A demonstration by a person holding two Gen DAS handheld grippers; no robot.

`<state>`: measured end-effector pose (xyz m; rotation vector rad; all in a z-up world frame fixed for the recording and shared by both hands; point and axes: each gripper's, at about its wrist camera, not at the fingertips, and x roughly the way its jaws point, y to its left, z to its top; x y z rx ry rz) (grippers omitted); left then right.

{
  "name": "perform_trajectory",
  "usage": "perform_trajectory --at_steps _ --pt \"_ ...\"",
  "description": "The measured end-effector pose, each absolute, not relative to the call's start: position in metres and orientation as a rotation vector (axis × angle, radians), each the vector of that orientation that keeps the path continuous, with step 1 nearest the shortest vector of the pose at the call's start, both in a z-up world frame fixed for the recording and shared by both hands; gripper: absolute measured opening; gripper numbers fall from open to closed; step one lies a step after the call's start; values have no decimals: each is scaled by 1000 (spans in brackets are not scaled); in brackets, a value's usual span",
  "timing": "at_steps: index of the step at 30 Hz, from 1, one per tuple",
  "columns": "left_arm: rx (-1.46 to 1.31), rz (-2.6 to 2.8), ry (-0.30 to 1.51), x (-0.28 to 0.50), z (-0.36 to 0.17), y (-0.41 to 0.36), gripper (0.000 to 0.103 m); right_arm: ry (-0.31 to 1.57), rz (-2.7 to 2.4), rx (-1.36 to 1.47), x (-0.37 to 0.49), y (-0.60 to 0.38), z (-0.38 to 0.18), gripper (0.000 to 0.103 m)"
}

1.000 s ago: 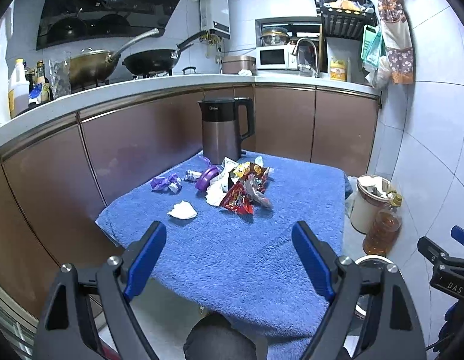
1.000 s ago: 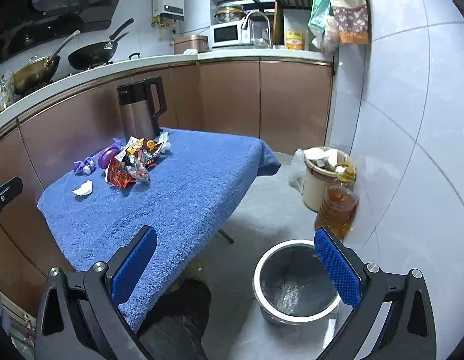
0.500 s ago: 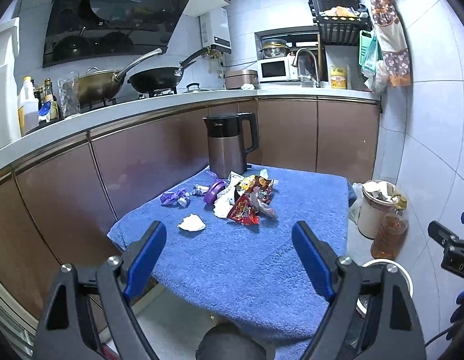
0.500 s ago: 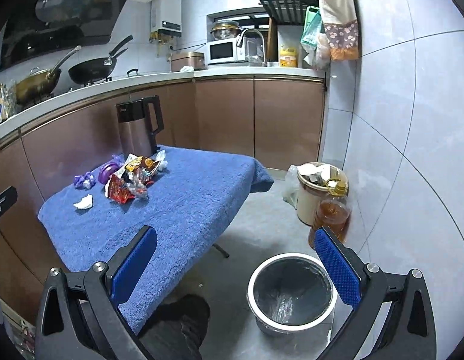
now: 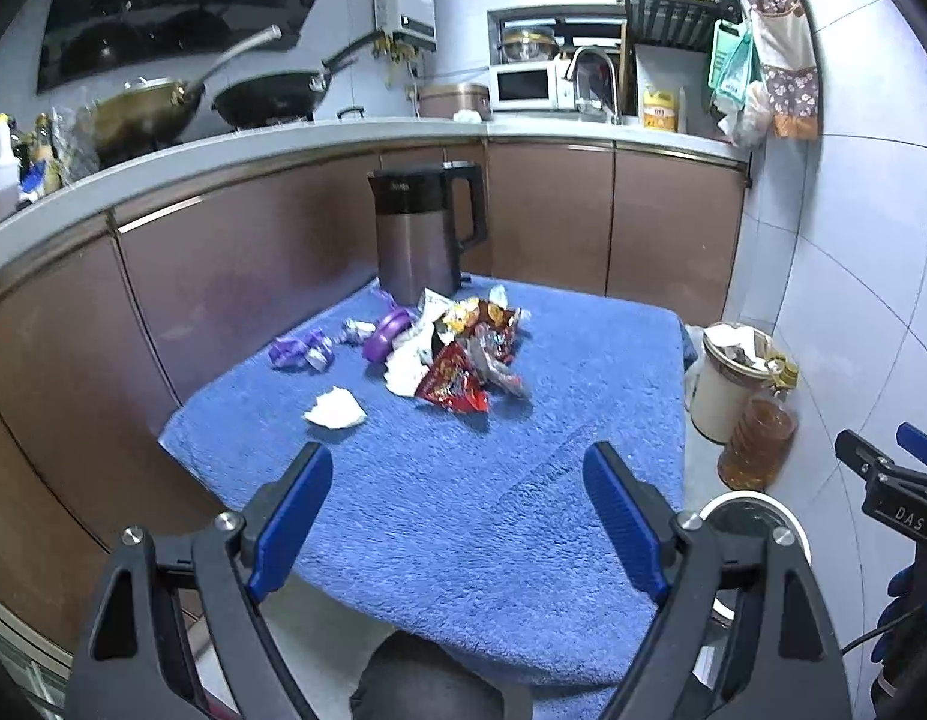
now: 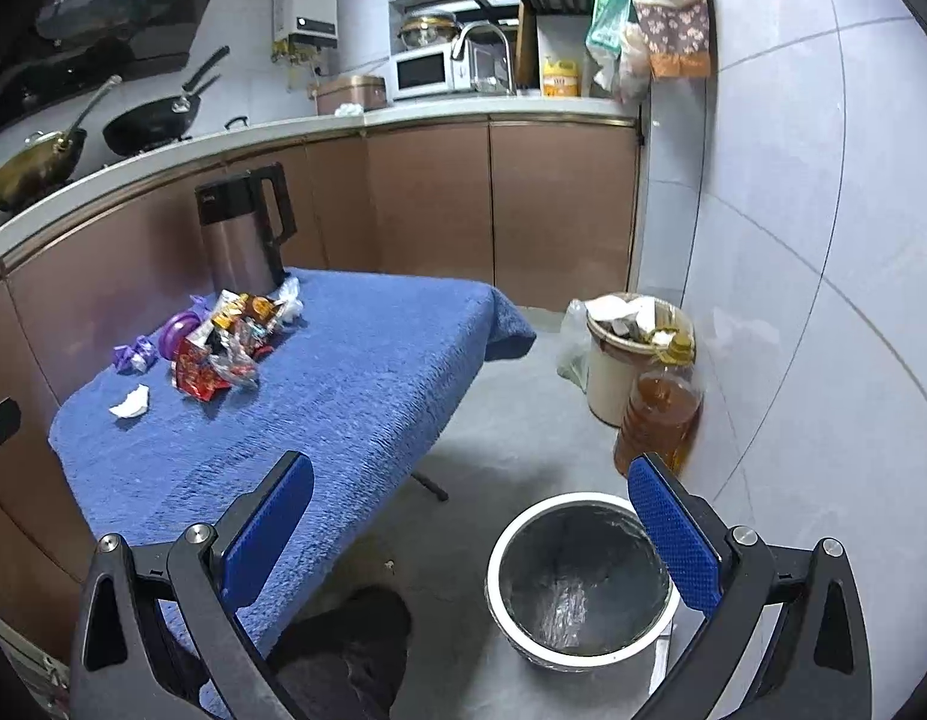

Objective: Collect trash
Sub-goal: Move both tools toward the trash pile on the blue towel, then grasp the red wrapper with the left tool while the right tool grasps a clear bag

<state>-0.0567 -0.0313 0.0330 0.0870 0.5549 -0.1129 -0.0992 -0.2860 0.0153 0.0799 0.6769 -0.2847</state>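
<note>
Above the blue towel [image 5: 463, 510], both grippers' fingers [image 5: 295, 510] [image 6: 673, 516] spread, empty.

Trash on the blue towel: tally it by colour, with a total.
Purple pieces: 2, a crumpled wrapper and a round lid.
White scrap lying apart: 1.
Red and orange snack wrappers: one overlapping heap, count unclear.
Total: 3 separate pieces plus the heap.

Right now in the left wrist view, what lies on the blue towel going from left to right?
Purple wrapper → white crumpled paper → purple lid → red snack packet.
</note>
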Motion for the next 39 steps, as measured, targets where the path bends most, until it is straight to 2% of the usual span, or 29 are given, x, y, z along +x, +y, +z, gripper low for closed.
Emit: perform_trajectory --at_steps 19,30,35,37,39 --pt "71 -210 675 25 -28 -32 85 775 -295 91 -24 -295 -40 103" --pt "29 -211 719 63 -45 -9 85 780 -202 44 21 -277 -47 102" --pt "18 -210 728 90 -47 5 85 795 -85 29 51 -258 -51 90" --pt "4 -237 727 101 -45 8 84 809 -14 26 63 -248 -53 82" --pt "3 -271 720 115 -40 9 84 832 83 38 78 -234 -56 78"
